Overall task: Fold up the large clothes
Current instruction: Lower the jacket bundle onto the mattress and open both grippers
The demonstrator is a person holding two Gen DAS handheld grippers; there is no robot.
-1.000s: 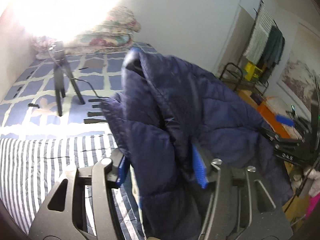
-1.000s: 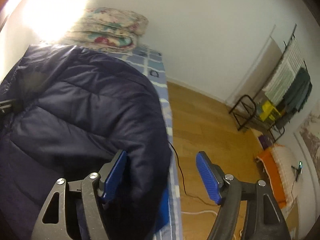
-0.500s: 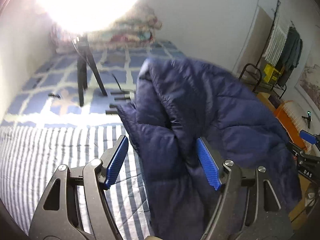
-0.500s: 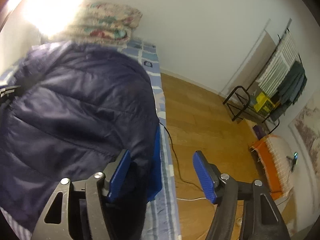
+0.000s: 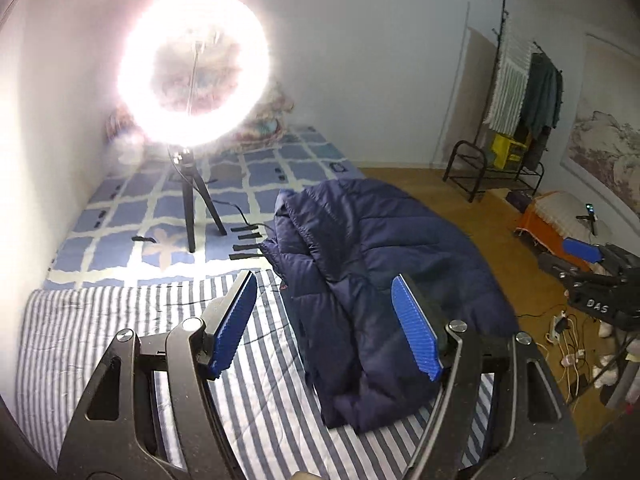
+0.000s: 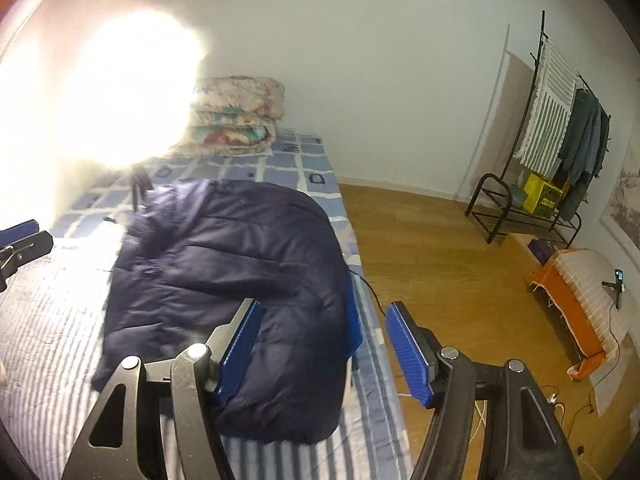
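1. A folded navy puffer jacket (image 5: 372, 280) lies along the bed's (image 5: 120, 320) right edge, on the striped sheet.
2. The left gripper (image 5: 326, 320) hovers above it, fingers wide apart, just opened, holding nothing.
3. The right gripper (image 6: 324, 350) hovers over that same edge, fingers wide apart after a slight closing, empty.
4. A yellow crate (image 6: 542, 196) sits on the clothes rack's (image 6: 520, 216) bottom shelf; I cannot see inside it.

One legible marking is found. In the left wrist view, the white letters "DAS" stand on the black body of the right gripper (image 5: 582, 250), at the right edge of the frame, below its blue pad. A small reddish mark on the navy jacket (image 5: 372, 280), near its left edge, is too small to read. The yellow crate (image 6: 542, 197) on the rack carries dark print that cannot be made out. The right wrist view shows no readable text.
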